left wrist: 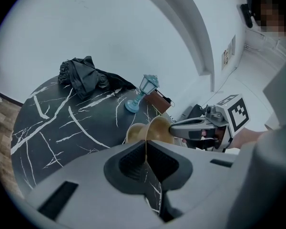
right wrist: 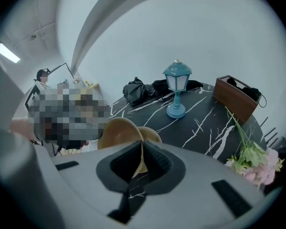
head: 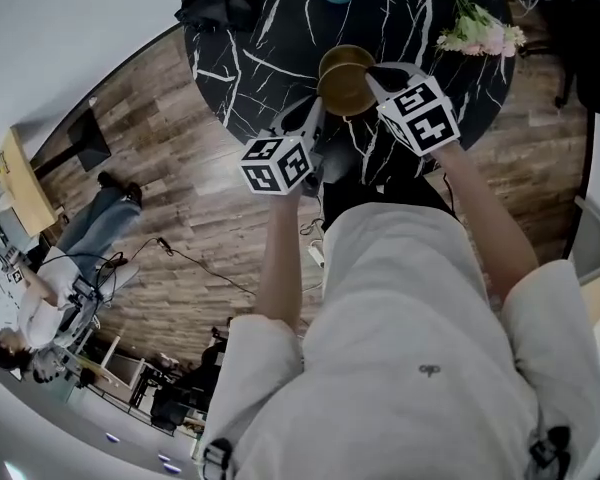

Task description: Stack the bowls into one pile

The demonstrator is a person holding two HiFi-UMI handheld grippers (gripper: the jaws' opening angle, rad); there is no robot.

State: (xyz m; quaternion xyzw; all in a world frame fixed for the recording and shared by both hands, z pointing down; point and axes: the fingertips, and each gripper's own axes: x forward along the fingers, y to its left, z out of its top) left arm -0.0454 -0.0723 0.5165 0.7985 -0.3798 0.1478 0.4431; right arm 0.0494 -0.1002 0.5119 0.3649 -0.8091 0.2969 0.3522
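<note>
Round black marble table [head: 230, 58], blue lantern [right wrist: 177, 80], black cloth [left wrist: 83, 75], brown box [right wrist: 236, 99], pink flowers [head: 480, 36]

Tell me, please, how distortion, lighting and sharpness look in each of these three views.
Head view: strong fisheye bends the floor and the table edge; evenly lit, sharp. Left gripper view: dark round vignette, the bowl crisp, mosaic masking top right. Right gripper view: same vignette, ceiling light glares upper left, lamp sharp, mosaic masking at left.
</note>
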